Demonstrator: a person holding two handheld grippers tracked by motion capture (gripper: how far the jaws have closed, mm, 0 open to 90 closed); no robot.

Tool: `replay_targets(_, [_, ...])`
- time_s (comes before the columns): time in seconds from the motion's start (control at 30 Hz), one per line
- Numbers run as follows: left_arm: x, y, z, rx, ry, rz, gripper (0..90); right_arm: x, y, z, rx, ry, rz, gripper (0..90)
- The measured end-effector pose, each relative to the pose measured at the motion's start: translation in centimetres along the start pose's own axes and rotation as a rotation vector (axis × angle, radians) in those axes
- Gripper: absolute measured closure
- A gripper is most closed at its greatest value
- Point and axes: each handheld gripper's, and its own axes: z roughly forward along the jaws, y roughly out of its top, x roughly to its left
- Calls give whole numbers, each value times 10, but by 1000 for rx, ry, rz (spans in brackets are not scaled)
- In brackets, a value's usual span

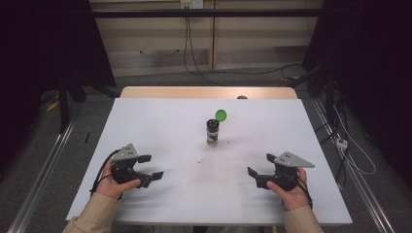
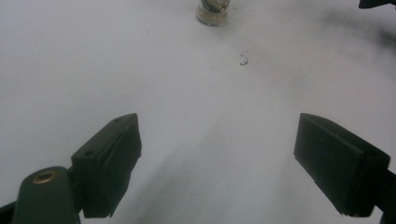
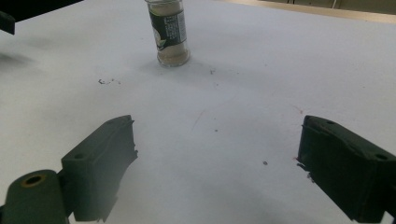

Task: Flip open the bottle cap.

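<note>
A small glass spice jar point(image 1: 213, 132) stands upright near the middle of the white table point(image 1: 160, 121), its green flip lid point(image 1: 221, 115) hinged open. The jar's base point(image 2: 212, 11) is at the top of the left gripper view, and its labelled body point(image 3: 169, 32) is at the top of the right gripper view. My left gripper point(image 1: 151, 166) rests at the front left, jaws open and empty. At the front right my right gripper point(image 1: 261, 165) points toward the middle, also open with nothing between its fingers. Both grippers stay well short of the jar.
Dark specks point(image 3: 107, 81) lie scattered on the table in front of the jar. A wooden edge point(image 1: 209, 92) runs along the far side of the table. Cables point(image 1: 194, 63) trail on the floor beyond, and metal rails point(image 1: 43, 170) flank both sides.
</note>
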Motion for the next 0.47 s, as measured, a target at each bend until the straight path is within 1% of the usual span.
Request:
replay_targets(0.2, [1,-3,-7,-6,14,9,147,-3,-2,-4,-1,-2,-4,106])
replay_targets(0.23, [1,-4,-8,-7,13,2,147,-3,-2,-4,-1,-3,0,108])
replay_targets(0.3, [2,-5,-9,0,20,9,146,-4,-3,-5,0,-7,-3,107])
replay_targets(0.37, [3,-6,-10,-7,28,5,145,-5,-4,-4,2,-9,0,107])
replay_targets(0.47, [4,-7,-10,-5,27,-3,142,-5,-4,-3,2,-11,-1,108])
